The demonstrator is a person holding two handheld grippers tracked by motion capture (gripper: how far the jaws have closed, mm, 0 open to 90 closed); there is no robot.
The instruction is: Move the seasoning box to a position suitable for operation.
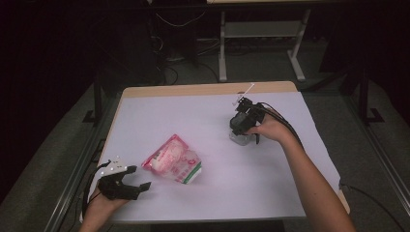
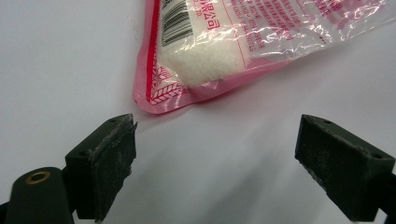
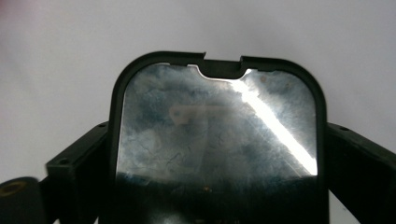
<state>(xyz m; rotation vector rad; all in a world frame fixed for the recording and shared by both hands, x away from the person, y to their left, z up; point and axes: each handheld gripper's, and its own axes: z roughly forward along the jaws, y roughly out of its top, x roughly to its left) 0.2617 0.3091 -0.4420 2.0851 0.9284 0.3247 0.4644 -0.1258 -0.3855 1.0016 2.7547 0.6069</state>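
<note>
**Around the work**

A white tabletop (image 1: 212, 116) spreads beneath both grippers; its wooden edge (image 1: 208, 89) lies beyond the right gripper (image 1: 240, 129); a white desk frame (image 1: 222, 48) and cables (image 1: 169, 21) stand farther off; a dark rail (image 1: 72, 181) runs just outside the left gripper (image 1: 139, 178).

We hold left gripper (image 1: 138, 180) low near our body, jaws wide apart, pointing away from us. We stretch right arm far forward. Right gripper (image 1: 241, 130) points down, jaws pressed on both sides of something.
</note>
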